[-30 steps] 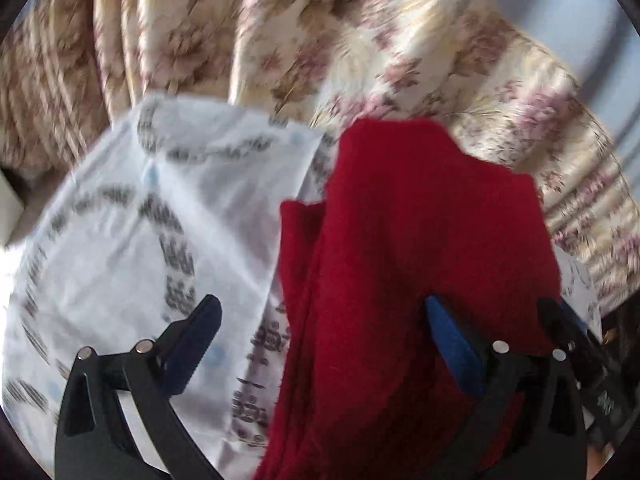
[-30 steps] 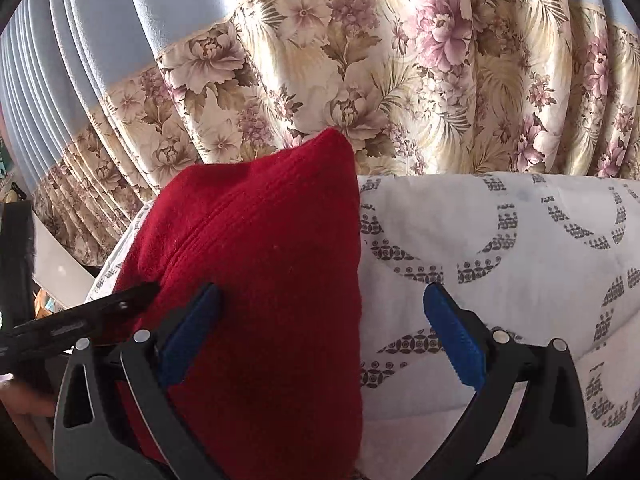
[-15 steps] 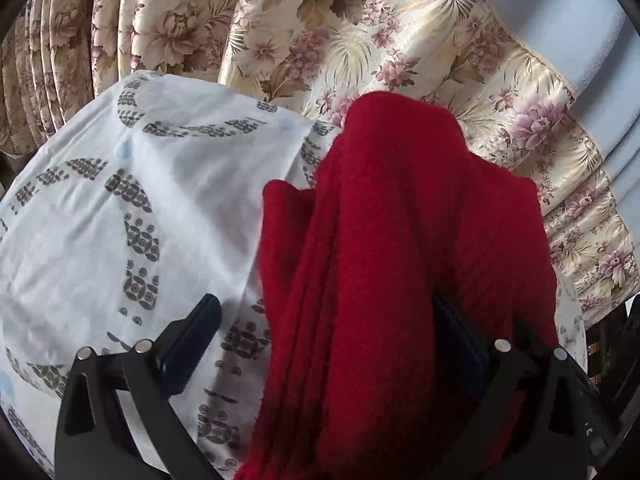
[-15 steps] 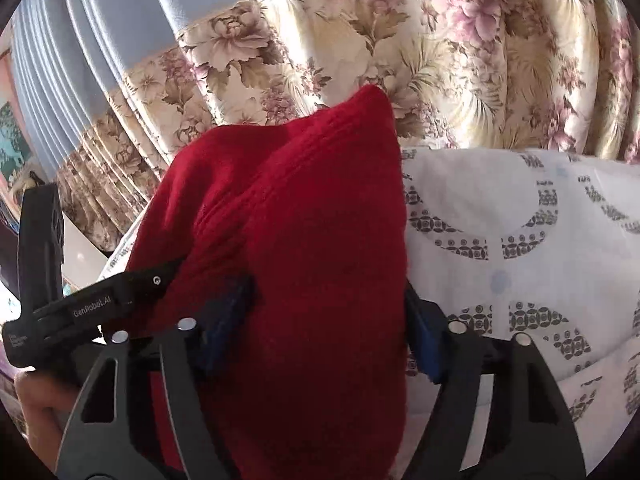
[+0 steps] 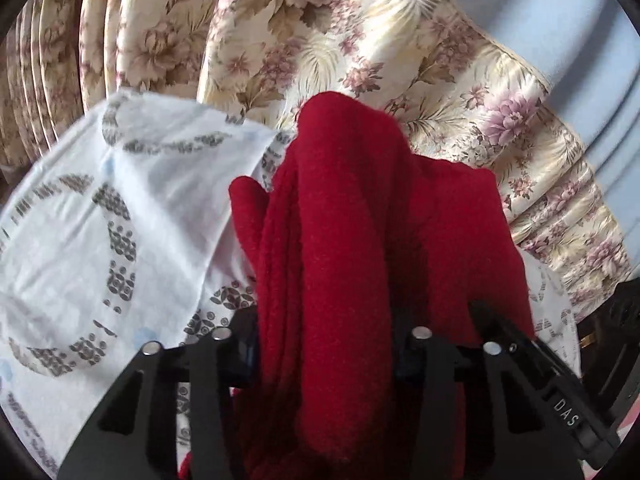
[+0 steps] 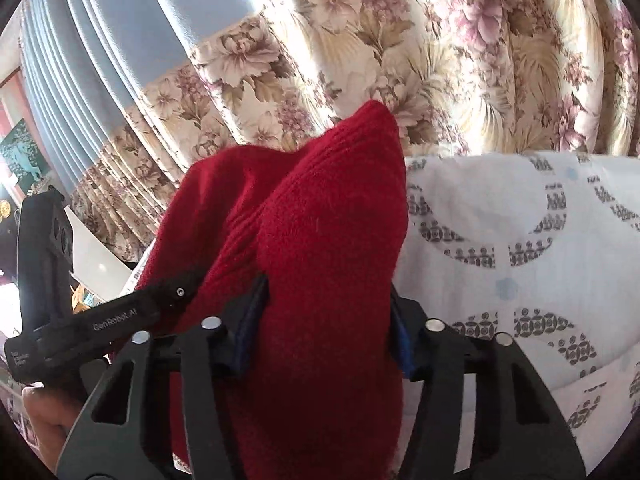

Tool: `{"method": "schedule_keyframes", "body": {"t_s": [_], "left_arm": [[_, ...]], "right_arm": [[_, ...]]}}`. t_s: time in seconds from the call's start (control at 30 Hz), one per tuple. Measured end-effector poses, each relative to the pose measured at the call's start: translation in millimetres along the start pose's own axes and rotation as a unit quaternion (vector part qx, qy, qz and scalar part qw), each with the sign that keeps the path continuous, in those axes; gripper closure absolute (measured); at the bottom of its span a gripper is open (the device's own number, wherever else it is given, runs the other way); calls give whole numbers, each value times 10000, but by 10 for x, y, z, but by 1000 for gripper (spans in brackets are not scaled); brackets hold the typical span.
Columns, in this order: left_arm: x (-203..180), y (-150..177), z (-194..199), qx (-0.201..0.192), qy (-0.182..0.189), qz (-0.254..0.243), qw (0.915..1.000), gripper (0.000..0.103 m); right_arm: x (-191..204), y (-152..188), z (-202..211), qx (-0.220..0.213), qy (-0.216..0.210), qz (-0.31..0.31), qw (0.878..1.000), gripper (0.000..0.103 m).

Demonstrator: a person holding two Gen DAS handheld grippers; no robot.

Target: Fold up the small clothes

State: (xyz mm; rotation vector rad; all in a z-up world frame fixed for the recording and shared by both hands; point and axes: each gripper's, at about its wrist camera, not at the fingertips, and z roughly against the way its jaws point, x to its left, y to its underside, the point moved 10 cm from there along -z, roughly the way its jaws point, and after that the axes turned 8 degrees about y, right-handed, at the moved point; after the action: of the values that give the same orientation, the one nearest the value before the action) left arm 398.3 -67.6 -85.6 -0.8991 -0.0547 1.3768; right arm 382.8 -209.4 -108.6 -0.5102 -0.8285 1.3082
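A red knit garment (image 5: 352,240) is bunched and held up above a white sheet with grey arc patterns (image 5: 100,232). My left gripper (image 5: 324,356) is shut on one part of the red garment, its blue pads mostly hidden by the fabric. My right gripper (image 6: 328,332) is shut on another part of the same garment (image 6: 320,240), which drapes over both jaws. The left gripper's black body (image 6: 80,328) shows at the left of the right wrist view, beside the garment.
A floral curtain (image 6: 440,60) with a blue upper band hangs close behind the sheet-covered surface (image 6: 540,260). A person's hand (image 6: 48,412) shows at the lower left of the right wrist view.
Both grippers went from open to shut on the red garment. The garment now sits higher and more bunched between the jaws.
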Motion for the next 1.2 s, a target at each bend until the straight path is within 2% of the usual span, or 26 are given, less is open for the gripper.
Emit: {"method": "schedule_keyframes", "body": {"t_s": [0.1, 0.23, 0.33, 0.47, 0.6, 0.63, 0.67, 0.7, 0.73, 0.77, 0.83, 0.93, 1.03, 1.13, 1.2], "left_arm": [[-185, -32, 96, -90, 4, -145, 9999, 62], [-785, 28, 124, -145, 226, -465, 9986, 62], [-1347, 164, 30, -34, 627, -478, 9969, 62], [-2140, 396, -179, 157, 1021, -696, 9922, 61], [-2534, 680, -605, 526, 1210, -675, 9890, 60], [-2553, 797, -781, 673, 1084, -697, 9894, 60], [-2551, 880, -885, 756, 921, -769, 9899, 53], [-2526, 908, -940, 642, 696, -936, 9911, 33], [-2470, 849, -899, 272, 266, -1236, 9916, 19], [-2420, 800, -855, 59, -38, -1409, 9900, 4], [-2361, 769, -790, -63, -269, -1718, 9847, 1], [-2295, 778, -697, -101, -257, -1855, 9823, 1], [-2188, 793, -331, -324, -415, -2047, 9774, 1], [-1899, 785, 453, -1097, -580, -1973, 9725, 1], [-1682, 837, 871, -1501, -754, -1872, 9679, 1]], "right_arm": [[-32, -91, 125, -20, -87, -17, 10000, 53], [-296, -264, 571, -248, 38, -11, 9997, 53], [-660, -372, 1002, -353, 299, 185, 9988, 53], [-1445, -365, 1525, -305, 734, 332, 9963, 53], [-2136, -166, 1585, -100, 1020, 304, 9943, 53], [-2255, -84, 1533, -4, 1139, 329, 9929, 52], [-2396, 48, 1431, 158, 1344, 358, 9902, 48], [-2488, 142, 1342, 215, 1527, 372, 9873, 44], [-2603, 241, 1296, 205, 1806, 330, 9828, 35], [-2659, 266, 1348, 18, 1969, 277, 9800, 16], [-2703, 322, 1430, -200, 2274, 227, 9733, 6], [-2679, 398, 1462, -242, 2322, 184, 9722, 6], [-2502, 457, 1751, -303, 2414, -153, 9698, 6], [-1964, 495, 2205, -802, 2357, 68, 9685, 3], [-1647, 537, 2499, -1374, 2578, 157, 9562, 3]]}}
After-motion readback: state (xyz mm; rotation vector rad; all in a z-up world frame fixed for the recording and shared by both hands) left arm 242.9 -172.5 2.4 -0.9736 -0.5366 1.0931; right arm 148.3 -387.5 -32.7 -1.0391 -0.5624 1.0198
